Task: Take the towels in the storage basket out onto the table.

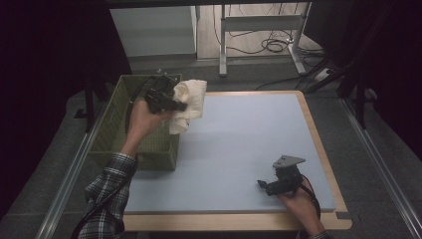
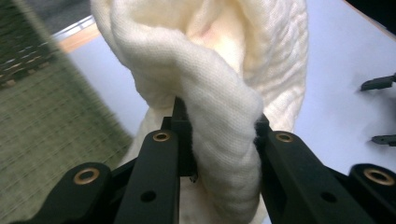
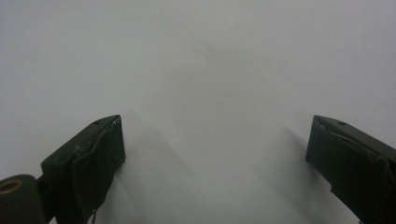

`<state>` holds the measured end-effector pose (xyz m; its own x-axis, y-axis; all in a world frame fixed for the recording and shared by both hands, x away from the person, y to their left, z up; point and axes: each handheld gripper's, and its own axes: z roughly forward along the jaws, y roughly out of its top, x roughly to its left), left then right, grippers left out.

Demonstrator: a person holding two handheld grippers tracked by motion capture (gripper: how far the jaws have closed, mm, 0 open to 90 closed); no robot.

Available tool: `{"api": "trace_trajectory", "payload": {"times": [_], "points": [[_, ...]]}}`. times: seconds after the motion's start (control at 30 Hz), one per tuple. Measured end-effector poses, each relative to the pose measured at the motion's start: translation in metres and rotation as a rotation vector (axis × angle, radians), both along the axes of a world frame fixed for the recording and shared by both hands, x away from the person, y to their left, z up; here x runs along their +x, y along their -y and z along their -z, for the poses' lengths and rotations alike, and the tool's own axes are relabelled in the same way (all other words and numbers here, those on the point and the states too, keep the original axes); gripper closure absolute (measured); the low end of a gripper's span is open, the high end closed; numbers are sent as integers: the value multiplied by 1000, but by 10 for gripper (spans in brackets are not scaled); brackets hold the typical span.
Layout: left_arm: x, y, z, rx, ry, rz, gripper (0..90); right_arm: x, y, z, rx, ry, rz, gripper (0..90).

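In the high view, the left tool (image 1: 169, 102) holds a cream knitted cloth (image 1: 191, 102) in the air at the left edge of the tabletop (image 1: 239, 144), just beside the rim of a green woven basket (image 1: 117, 112); the cloth's loose end hangs down toward the blue mat near the basket's corner. The right tool (image 1: 276, 185) rests low at the tabletop's near right, well apart from the cloth. In the left gripper view, the jaws of the left tool (image 2: 219, 140) are pinched on a thick fold of the cloth (image 2: 210, 70), with the basket (image 2: 42, 126) blurred to one side. Since the bite takes one fold, the bulk could slip out, or the dangling end could catch on the basket's rim. In the right gripper view, the right tool (image 3: 215, 154) stands wide open with nothing between its jaws, above bare blue mat (image 3: 201, 70).
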<state>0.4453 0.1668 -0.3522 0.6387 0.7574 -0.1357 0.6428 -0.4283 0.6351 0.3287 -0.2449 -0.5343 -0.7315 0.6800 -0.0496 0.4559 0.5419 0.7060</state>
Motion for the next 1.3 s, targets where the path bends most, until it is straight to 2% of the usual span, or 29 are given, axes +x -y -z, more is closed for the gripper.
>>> {"api": "trace_trajectory", "payload": {"times": [0.03,0.07,0.47,0.6,0.8,0.83,0.9,0.93,1.0,1.03,1.23,1.3], "points": [[0,0,0,0,0,0,738,0,0,0,0,0,0,48],[1,9,3,2,0,12,738,0,0,0,0,0,0,47],[1,61,25,-8,8,80,735,0,0,0,0,0,0,48],[2,81,39,1,3,103,736,0,0,0,0,2,-1,48],[2,101,63,2,-6,126,735,0,0,0,-1,3,0,48],[2,101,63,2,-6,126,735,0,0,0,-1,3,0,48],[1,107,72,7,-5,132,735,0,0,0,-1,3,0,48],[1,113,82,11,-6,138,735,0,0,0,0,3,0,48],[2,116,87,9,-10,141,734,0,0,0,-1,3,0,48],[2,121,96,10,-13,146,734,0,0,0,0,2,-1,48],[0,137,122,25,6,152,732,0,0,0,-1,2,0,48],[-1,142,129,53,20,161,727,0,0,0,0,1,0,48]]}}
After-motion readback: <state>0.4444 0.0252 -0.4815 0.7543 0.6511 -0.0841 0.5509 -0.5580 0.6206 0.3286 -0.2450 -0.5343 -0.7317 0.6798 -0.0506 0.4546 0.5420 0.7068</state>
